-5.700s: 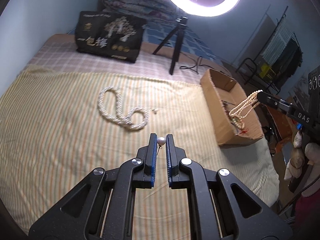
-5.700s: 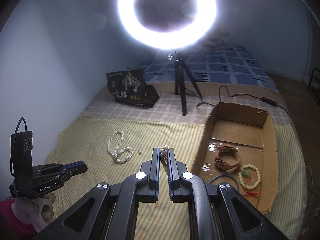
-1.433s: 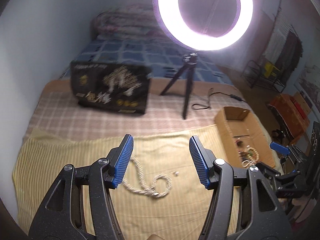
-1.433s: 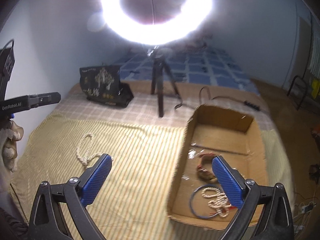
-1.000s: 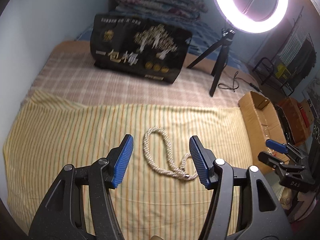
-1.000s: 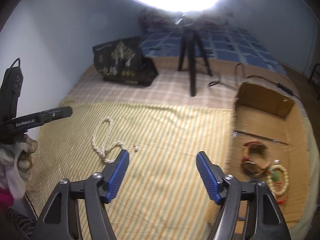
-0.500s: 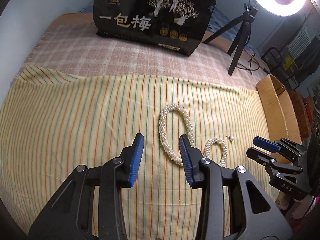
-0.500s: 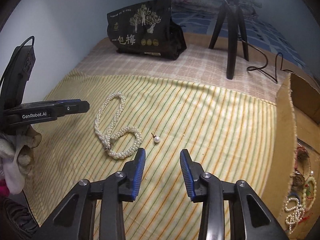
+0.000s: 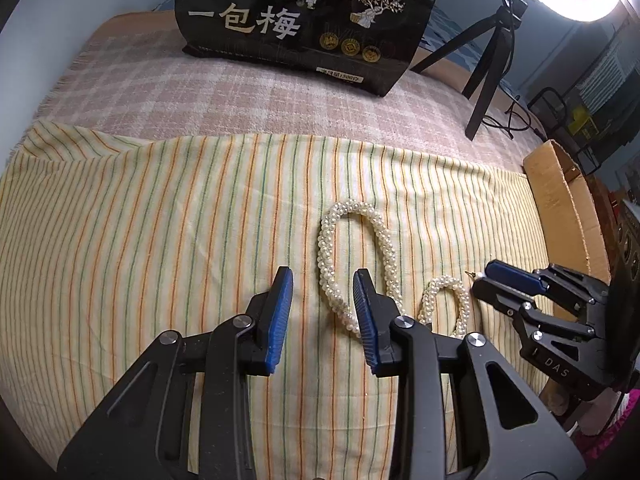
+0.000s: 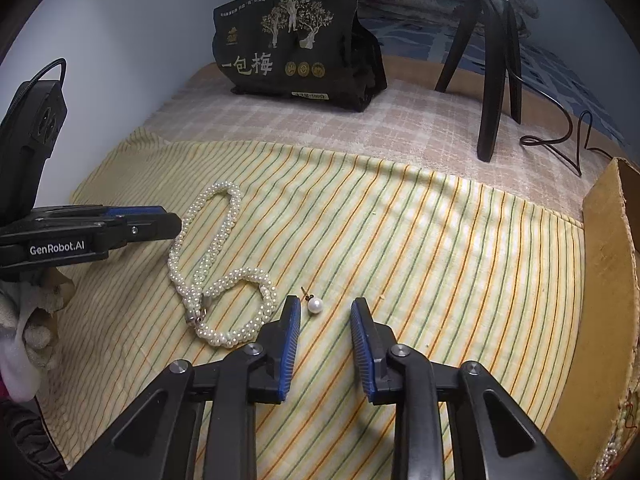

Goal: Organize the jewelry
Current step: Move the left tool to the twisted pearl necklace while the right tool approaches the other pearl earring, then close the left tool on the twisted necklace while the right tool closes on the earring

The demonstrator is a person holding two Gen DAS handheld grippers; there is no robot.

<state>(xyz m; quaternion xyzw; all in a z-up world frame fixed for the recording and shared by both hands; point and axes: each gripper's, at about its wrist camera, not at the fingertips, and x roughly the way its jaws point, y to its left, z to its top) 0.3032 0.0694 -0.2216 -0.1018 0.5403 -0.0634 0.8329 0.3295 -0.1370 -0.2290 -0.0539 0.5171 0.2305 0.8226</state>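
Observation:
A twisted pearl necklace (image 9: 384,252) lies in a figure-eight on the striped yellow cloth (image 9: 160,220); it also shows in the right wrist view (image 10: 216,248). A single pearl earring (image 10: 314,305) lies just right of it. My left gripper (image 9: 322,280) is open and empty, low over the cloth at the necklace's left loop. My right gripper (image 10: 325,306) is open and empty, its jaws either side of the earring. The cardboard box (image 9: 568,204) stands at the right edge.
A black snack bag (image 9: 308,16) stands at the back on the checked blanket (image 9: 200,92). A ring-light tripod (image 9: 488,64) with a cable stands back right. The box wall (image 10: 608,280) rises right of my right gripper.
Both grippers have dropped closer to the cloth. The left one has come up to the necklace, the right one to the earring. Both stay open.

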